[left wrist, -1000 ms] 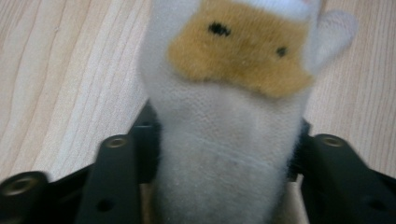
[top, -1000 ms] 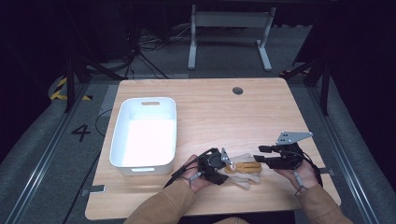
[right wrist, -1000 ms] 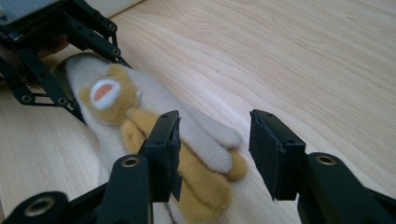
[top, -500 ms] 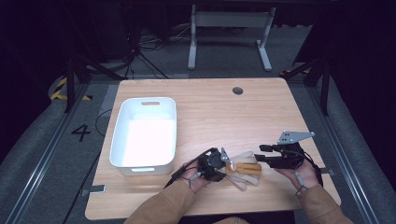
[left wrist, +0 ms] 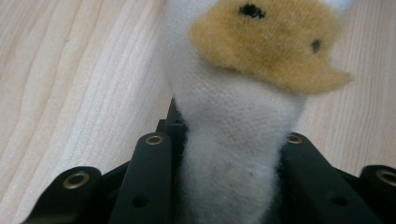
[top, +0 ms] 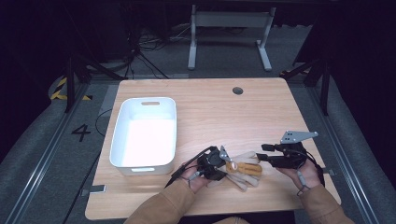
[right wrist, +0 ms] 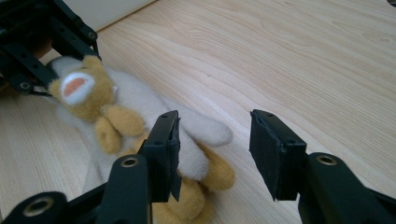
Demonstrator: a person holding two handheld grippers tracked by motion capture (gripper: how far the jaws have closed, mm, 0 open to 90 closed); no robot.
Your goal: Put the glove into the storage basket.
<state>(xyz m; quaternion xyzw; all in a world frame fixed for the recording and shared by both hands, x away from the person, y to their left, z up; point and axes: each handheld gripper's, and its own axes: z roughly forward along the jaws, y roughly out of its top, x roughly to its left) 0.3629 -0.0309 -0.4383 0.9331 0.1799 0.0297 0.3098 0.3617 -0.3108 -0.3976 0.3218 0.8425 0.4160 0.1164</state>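
My left gripper [top: 219, 161] has just been closing and now clamps the plush toy [top: 243, 167] at lower centre; my right gripper [top: 262, 154] waits open beside it, so lifting looks possible.

Right hand-held gripper [right wrist: 215, 154], seen along its own two black jaws, which rise from the lower edge and stand apart with bare wood between them. Behind the left-hand jaw a plush toy [right wrist: 140, 126], white and tan, lies flat on the light wooden tabletop [right wrist: 289, 56]; its limbs spread toward the jaws, one white limb reaching just past that jaw. At upper left the other hand-held gripper [right wrist: 35, 51], black, meets the toy's head, apparently gripping it. A white edge, perhaps a container [right wrist: 109, 9], shows at the top.
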